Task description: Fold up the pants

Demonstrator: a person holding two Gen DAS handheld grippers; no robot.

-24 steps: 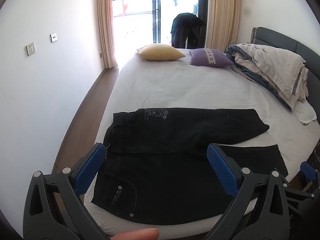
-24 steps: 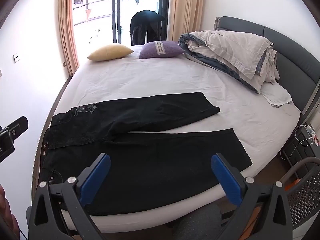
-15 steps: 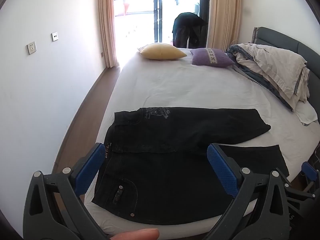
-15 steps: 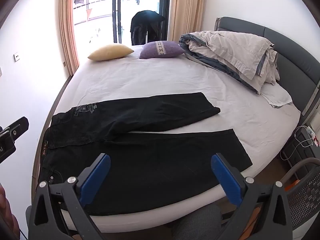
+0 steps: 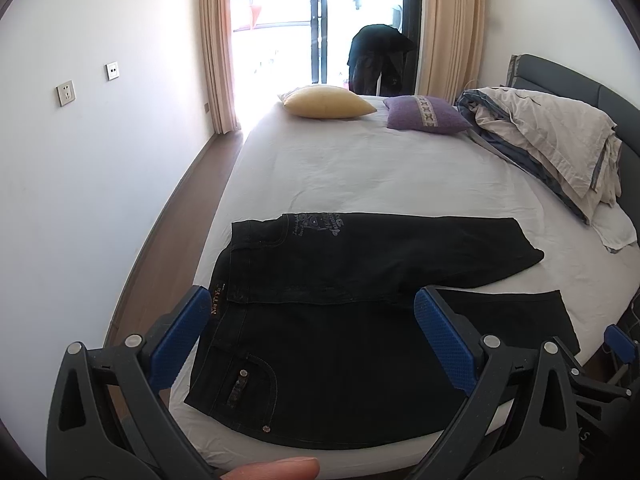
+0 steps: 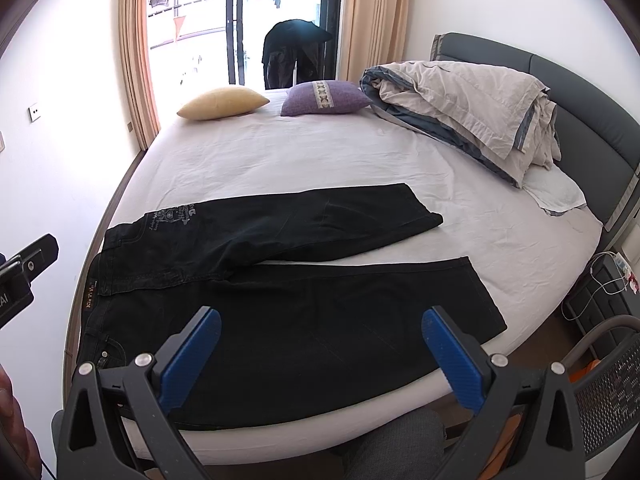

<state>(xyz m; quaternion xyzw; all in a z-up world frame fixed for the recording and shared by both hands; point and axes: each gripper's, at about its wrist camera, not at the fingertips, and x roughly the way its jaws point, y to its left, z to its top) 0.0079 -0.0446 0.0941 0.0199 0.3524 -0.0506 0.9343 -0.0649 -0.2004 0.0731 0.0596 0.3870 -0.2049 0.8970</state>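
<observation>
Left wrist view: left gripper (image 5: 308,344) jaws wide, empty, above waist end. Black denim pants (image 5: 360,320) flat on near edge of white bed (image 5: 360,176), long axis left-right, waistband left.

Right wrist view: right gripper (image 6: 320,356) wide, empty. Pants (image 6: 280,280) legs splay rightward; far leg angled away.

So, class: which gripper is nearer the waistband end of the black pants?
Left. The left gripper hangs open over the waistband end of the black pants. The right gripper hangs open farther along, above the near leg, toward the hem.
</observation>
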